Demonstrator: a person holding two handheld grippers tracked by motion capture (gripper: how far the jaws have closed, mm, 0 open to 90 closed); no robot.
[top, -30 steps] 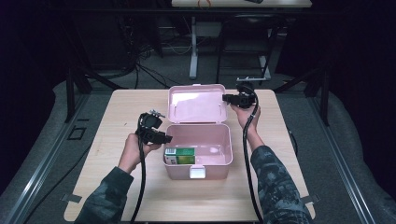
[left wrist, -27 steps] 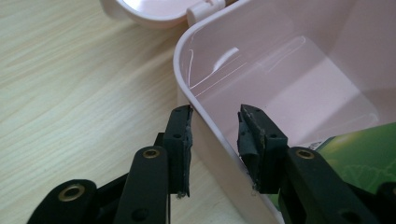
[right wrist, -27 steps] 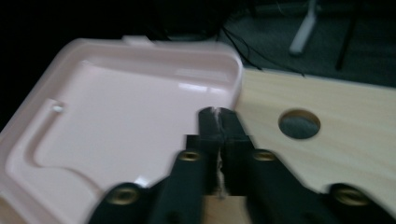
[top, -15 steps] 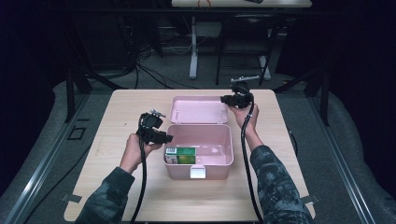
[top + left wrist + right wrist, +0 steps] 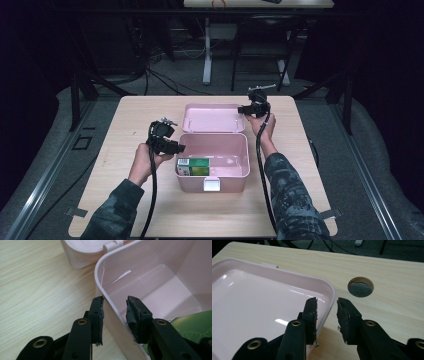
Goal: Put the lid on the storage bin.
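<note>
A pink box (image 5: pixel 215 162) is seen mid-table, lid (image 5: pixel 212 118) laid back. Its left wall is straddled by the parted left gripper (image 5: pixel 114 312); the lid's rim by the parted right gripper (image 5: pixel 326 312). A green carton (image 5: pixel 194 166) inside is partly hidden.

One pink box (image 5: pixel 235 172) with one lid (image 5: pixel 212 118), one green carton (image 5: pixel 194 166), two grippers, one table (image 5: pixel 125 150)

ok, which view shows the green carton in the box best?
High view: the green carton lies whole in the pink box, at its front left. Left gripper view catches just one corner. Right gripper view faces the lid.
</note>
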